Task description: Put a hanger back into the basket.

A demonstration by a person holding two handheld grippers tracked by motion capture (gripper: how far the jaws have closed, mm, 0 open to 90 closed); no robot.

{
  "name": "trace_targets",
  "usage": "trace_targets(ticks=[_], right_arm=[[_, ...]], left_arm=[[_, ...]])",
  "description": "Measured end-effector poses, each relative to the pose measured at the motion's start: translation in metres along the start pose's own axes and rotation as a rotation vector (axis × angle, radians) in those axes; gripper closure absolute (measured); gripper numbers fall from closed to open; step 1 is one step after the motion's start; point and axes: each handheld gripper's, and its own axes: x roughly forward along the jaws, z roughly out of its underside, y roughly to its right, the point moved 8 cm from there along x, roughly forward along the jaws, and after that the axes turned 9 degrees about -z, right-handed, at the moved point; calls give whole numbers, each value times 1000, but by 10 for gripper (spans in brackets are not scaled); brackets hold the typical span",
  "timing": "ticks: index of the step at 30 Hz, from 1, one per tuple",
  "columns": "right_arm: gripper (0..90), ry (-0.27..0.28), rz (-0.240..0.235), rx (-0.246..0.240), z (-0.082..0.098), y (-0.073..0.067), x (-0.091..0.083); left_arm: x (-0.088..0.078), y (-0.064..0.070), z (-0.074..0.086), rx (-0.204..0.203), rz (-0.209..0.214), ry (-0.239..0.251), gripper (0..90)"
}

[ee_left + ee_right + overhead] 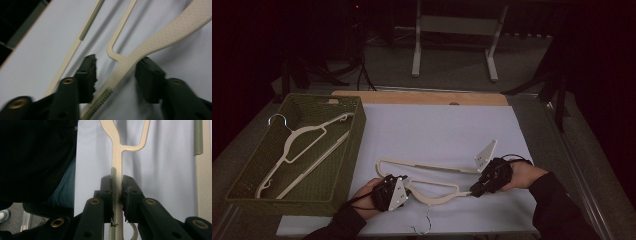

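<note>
A cream plastic hanger (427, 181) lies flat on the white sheet (442, 130) that covers the counter (422, 97), toward six o'clock of the sheet, with its metal hook (424, 225) pointing at six o'clock near the sheet's front edge. The right gripper (474, 190), at about four o'clock of the sheet, is clamped narrow on the hanger's shoulder end; in the right gripper view (117, 192) both black pads press the thin cream arm between them, with the ribbed grip strip of the hanger's bar (198, 137) running along at two o'clock. The left gripper (406, 189), at about seven o'clock of the sheet beside the hanger's neck, has its jaws half apart; in the left gripper view (116, 72) the hanger's textured arm (160, 37) passes between the two pads, and a gap shows on the left side, so the pads straddle it without clearly pressing. At nine o'clock of the counter stands an olive woven basket (349, 145), its right wall just beside the sheet's edge, and a second cream hanger (302, 150) lies slanted inside it, hook (278, 120) toward eleven o'clock. No brand, label or writing can be read on the hangers, the basket or the grippers.
</note>
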Motion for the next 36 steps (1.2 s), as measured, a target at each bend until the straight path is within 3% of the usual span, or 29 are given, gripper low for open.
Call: trace_targets(ticks=[2, 5, 6, 12, 13, 15, 17, 21, 25, 27, 30, 31, 35, 36], right_arm=[[798, 9, 0, -1, 0, 0, 0], [798, 11, 2, -2, 0, 1, 0], [797, 12, 5, -3, 0, 1, 0], [767, 68, 43, 24, 0, 6, -6], [678, 108, 74, 23, 0, 8, -11], [662, 172, 109, 26, -3, 8, -20], [576, 225, 168, 8, -5, 9, -30], [551, 344, 257, 16, -4, 9, -49], [541, 407, 309, 20, 2, 5, -57], [541, 432, 336, 31, 6, 4, -59], [538, 467, 339, 36, 10, 3, -59], [538, 478, 354, 42, 13, 3, -59], [541, 515, 361, 61, 22, 0, -55], [541, 518, 361, 60, 23, 0, -54]], left_arm=[[0, 1, 0, 17, 4, 4, 654], [-1, 1, 0, 45, -8, 8, 680], [-3, 1, -1, 76, -25, 14, 680], [-9, -2, -6, 95, -25, 46, 739], [-9, -2, -6, 102, -23, 50, 752], [-9, 0, -7, 135, -23, 46, 766], [-9, -2, -10, 135, -34, 48, 780], [-10, -6, -18, 161, -38, 37, 815], [-11, -11, -26, 161, -34, 34, 846], [-11, -15, -31, 137, -28, 24, 858], [-11, -18, -37, 100, -6, 19, 877], [-11, -23, -42, 47, 15, 1, 877], [-11, -32, -48, -35, 39, -27, 882], [-11, -33, -49, -75, 63, -37, 882]])
